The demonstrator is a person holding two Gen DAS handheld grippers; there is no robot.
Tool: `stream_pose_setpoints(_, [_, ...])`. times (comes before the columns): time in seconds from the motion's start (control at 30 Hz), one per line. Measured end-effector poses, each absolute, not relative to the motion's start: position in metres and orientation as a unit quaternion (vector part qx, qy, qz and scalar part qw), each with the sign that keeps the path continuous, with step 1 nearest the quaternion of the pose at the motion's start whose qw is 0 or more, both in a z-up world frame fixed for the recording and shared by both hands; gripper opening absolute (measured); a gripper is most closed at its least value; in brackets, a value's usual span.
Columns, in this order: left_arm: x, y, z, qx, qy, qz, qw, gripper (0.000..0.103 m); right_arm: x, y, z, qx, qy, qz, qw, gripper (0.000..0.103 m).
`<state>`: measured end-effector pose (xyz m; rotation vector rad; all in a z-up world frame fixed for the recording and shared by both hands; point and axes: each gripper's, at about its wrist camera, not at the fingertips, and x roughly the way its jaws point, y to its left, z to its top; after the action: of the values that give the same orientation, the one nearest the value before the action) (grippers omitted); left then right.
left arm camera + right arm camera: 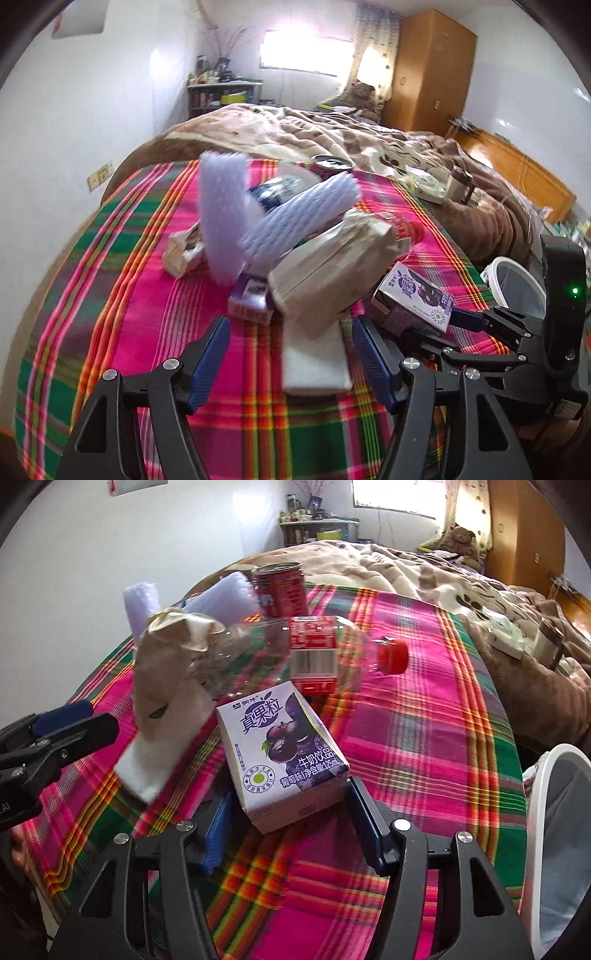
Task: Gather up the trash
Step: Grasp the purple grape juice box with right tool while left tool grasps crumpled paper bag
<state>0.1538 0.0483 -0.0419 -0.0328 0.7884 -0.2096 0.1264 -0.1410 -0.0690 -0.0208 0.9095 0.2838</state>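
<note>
Gripping the juice carton [286, 753], right claw [291, 808] nears bin rim [535, 812].

left wrist: low over plaid cloth [147, 295], facing window | right wrist: close on juice carton [284, 753], same heading | shared: carton, paper bag [332, 262], bin rim [495, 269]
</note>
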Motion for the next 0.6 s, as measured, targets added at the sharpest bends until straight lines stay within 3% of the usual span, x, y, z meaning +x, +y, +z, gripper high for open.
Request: stream_pose_setpoints(0.6, [0.198, 0.009, -0.04, 0.078, 0.37, -0.138, 0.916, 0.068, 0.128, -0.175, -0.07, 0.015, 0.436, 0.112, 0.893, 0.06])
